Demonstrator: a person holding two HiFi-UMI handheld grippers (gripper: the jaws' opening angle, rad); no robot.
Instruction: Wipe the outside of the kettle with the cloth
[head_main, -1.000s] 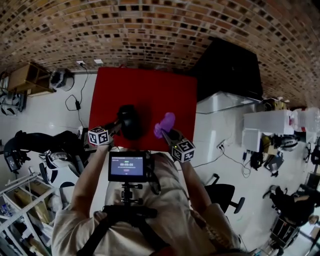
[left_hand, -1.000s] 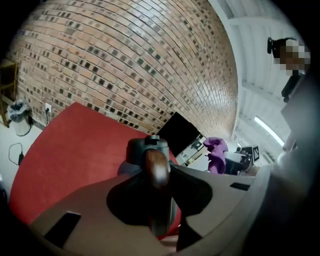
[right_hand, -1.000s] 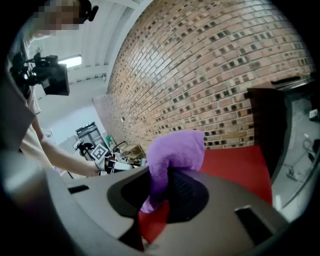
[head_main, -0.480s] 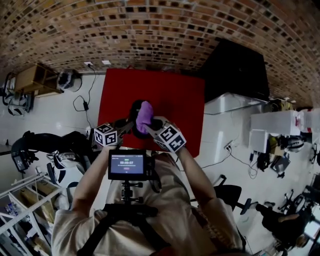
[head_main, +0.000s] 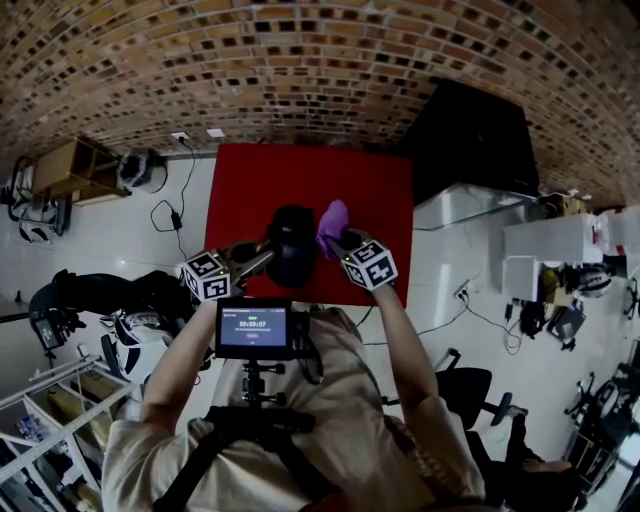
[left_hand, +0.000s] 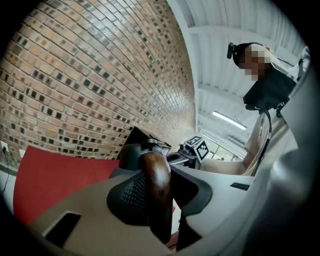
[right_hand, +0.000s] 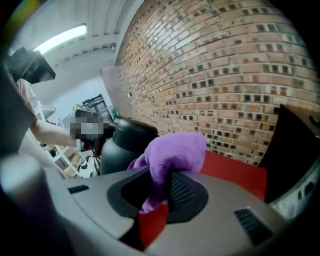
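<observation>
The black kettle (head_main: 293, 245) hangs above the red table (head_main: 370, 180), tilted. My left gripper (head_main: 262, 258) is shut on its brown wooden handle (left_hand: 156, 182); beyond the handle the dark kettle body (left_hand: 134, 152) shows in the left gripper view. My right gripper (head_main: 340, 240) is shut on the purple cloth (head_main: 333, 224), which sits against the kettle's right side. In the right gripper view the cloth (right_hand: 172, 155) bulges out of the jaws next to the kettle (right_hand: 122, 145). Whether cloth and kettle touch is not clear there.
A brick wall (head_main: 320, 70) stands behind the table. To the right of it is a black cabinet (head_main: 470, 130) and a white box (head_main: 455, 205). A cable (head_main: 165, 200) and shelves (head_main: 60, 165) lie on the floor at the left.
The left gripper has raised and tilted the kettle by its handle. The right gripper swung the cloth across over the kettle and back to its right side.
</observation>
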